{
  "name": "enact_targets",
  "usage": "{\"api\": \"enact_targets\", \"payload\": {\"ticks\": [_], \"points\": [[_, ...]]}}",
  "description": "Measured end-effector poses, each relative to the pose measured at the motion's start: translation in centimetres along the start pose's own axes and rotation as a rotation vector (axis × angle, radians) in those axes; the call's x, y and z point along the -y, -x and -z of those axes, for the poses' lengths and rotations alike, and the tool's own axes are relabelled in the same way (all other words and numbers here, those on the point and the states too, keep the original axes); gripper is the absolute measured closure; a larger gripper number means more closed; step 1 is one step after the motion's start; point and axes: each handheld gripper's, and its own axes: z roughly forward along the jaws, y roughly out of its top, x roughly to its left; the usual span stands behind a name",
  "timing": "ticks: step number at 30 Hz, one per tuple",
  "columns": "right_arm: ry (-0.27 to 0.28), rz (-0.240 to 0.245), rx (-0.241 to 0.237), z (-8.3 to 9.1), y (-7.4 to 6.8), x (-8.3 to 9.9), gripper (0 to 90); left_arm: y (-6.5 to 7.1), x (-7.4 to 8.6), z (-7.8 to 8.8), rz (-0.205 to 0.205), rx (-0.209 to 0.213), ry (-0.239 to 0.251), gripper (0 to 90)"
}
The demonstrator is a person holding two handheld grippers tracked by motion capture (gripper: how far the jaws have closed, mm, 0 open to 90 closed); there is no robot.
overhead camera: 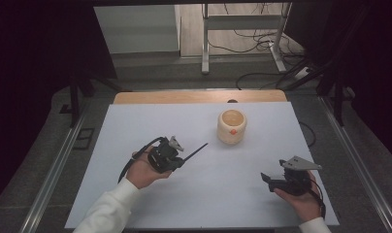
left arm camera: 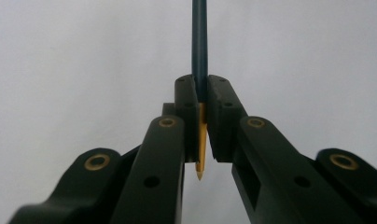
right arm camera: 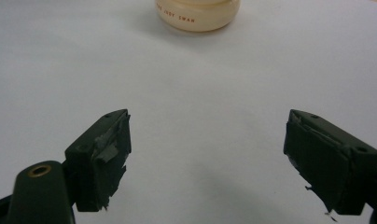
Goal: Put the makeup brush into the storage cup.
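My left gripper (overhead camera: 179, 160) (left arm camera: 201, 93) is shut on a dark blue pencil (overhead camera: 196, 150) (left arm camera: 199, 42). The pencil's shaft runs out past the jaws toward the far right of the table. In the left gripper view its yellow sharpened point faces back between the jaws. A cream round pot (overhead camera: 232, 126) (right arm camera: 198, 16) with an orange spot on its side stands upright at the far middle of the table, beyond the pencil's end and apart from it. My right gripper (overhead camera: 268, 179) (right arm camera: 207, 140) rests low at the near right, open, with nothing between its taped pads.
A white sheet (overhead camera: 208, 194) covers the table, with a strip of wooden tabletop (overhead camera: 199, 97) showing at the far edge. Beyond it are floor cables (overhead camera: 262, 43) and a metal stand's legs (overhead camera: 205, 48). Metal rails run along both sides of the table.
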Motion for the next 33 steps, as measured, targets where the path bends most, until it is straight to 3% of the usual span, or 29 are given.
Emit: {"api": "enact_targets", "payload": {"ticks": [5,14,33], "points": [[0.002,0.009,-0.007,0.0,-0.2,-0.1,15.6,0.3,-0.2,-0.4,-0.030,0.004,-0.021,83.9],[0.006,0.020,-0.015,0.0,-0.5,-0.4,15.5,1.0,-0.6,-0.8,-0.052,0.016,-0.014,83.9],[0.019,0.049,-0.053,-0.3,-1.4,-1.3,15.5,1.7,-0.8,-1.5,-0.072,0.022,-0.021,83.9]]}}
